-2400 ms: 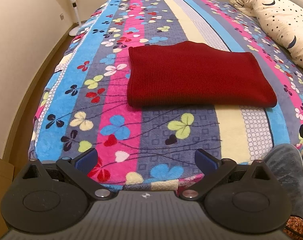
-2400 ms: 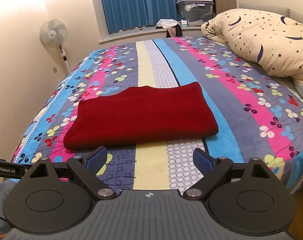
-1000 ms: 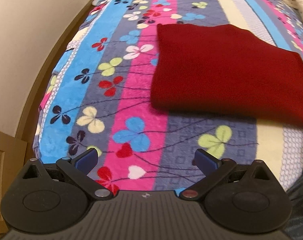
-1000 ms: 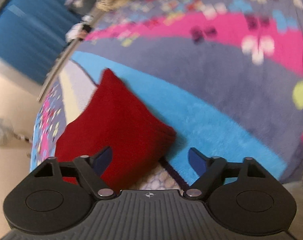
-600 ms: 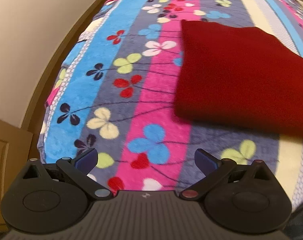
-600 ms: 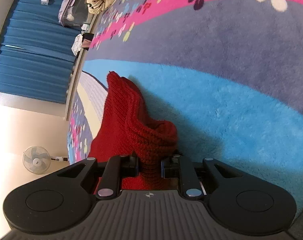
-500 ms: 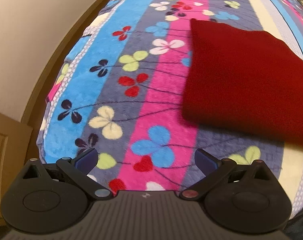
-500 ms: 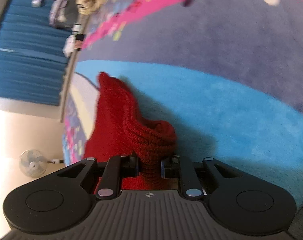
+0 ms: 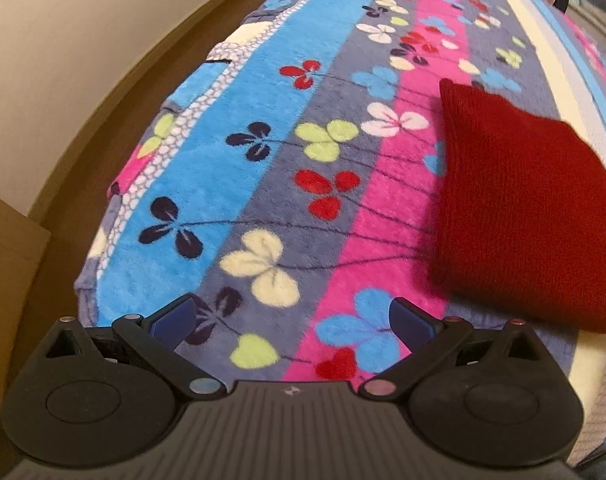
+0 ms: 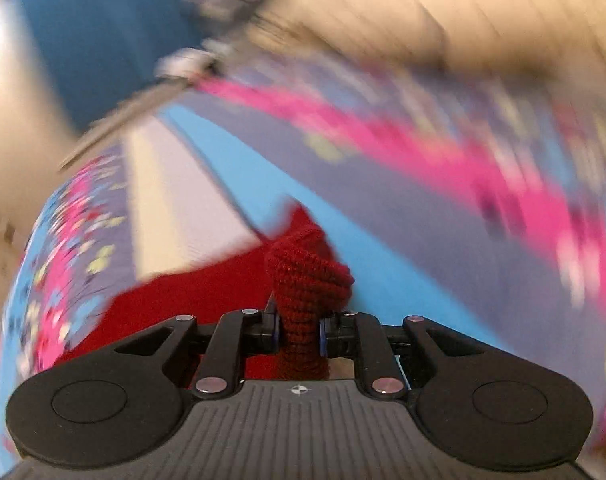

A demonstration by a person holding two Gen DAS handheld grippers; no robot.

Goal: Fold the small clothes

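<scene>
right gripper [image 10: 299, 336] clamped on a bunched corner of the red knit [image 10: 307, 276], jaws just closed further on the wool, corner raised off the striped blanket [image 10: 403, 240] at 12 o'clock of the tool; view smeared by motion. left gripper [image 9: 291, 316] spread wide and empty above the blanket's [image 9: 263, 168] flower print, red knit [image 9: 519, 216] lying flat at 2 o'clock of it, apart from both pads.

likely trouble: only a small pinch of thick knit held, so a quick sweep could pull it free or drag the whole folded piece along the plush cover instead of turning one layer over; with the left side unpinned, the neat stack could skew or open out. also unclear how many layers sit in the pinch.

against a second ago: right jaws then stood wide at the knit's near corner, nothing held. left tool now further to 9 o'clock, the knit shifted toward the right edge of its view.
</scene>
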